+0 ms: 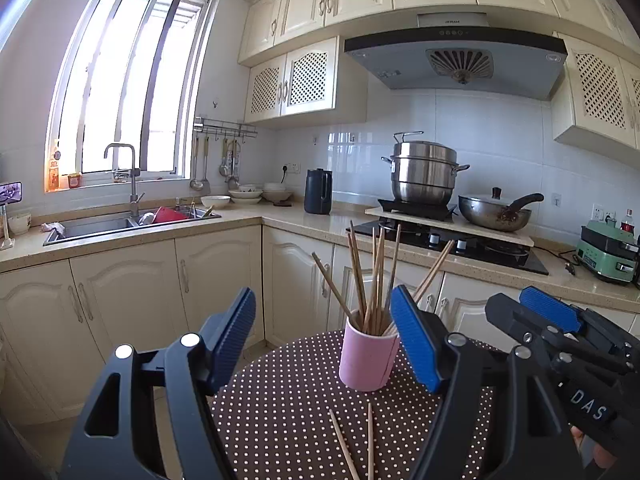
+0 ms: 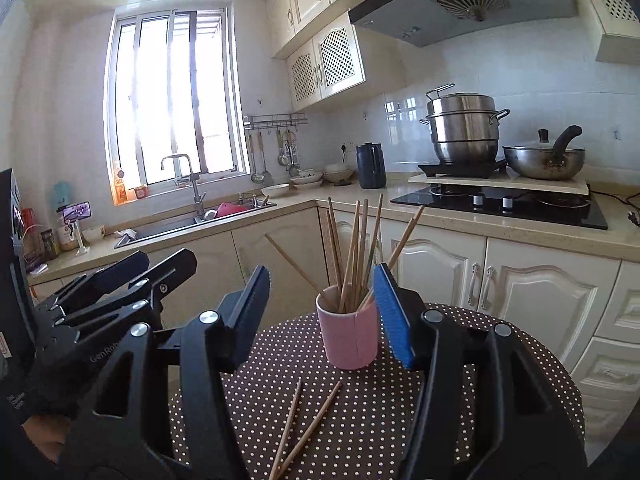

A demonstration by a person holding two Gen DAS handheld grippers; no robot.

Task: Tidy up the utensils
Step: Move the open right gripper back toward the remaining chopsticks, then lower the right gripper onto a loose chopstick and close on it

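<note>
Both tongs (image 1: 324, 340) (image 2: 332, 316) released w/ 2 chopsticks (image 2: 304, 428) lying before pink cup (image 2: 347, 338).

Round table top (image 1: 280, 400) covered in dark brown cloth, patterned with small white dots. Cylindrical cup (image 1: 368, 356) pale pink, holding light tan wooden chopsticks (image 1: 376, 276); two more tan wooden chopsticks (image 2: 308, 428) on the dotted cloth. Left gripper (image 1: 324, 344) black-framed, pads ribbed blue; right gripper (image 2: 324, 316) the same black and blue. Kitchen cabinets (image 1: 132, 292) cream. Kettle (image 1: 318, 191) dark navy. Stacked steamer pot (image 1: 424, 172) shiny silver steel. Hob (image 2: 520, 200) glossy black. Small appliance (image 1: 608, 252) mint green.
</note>
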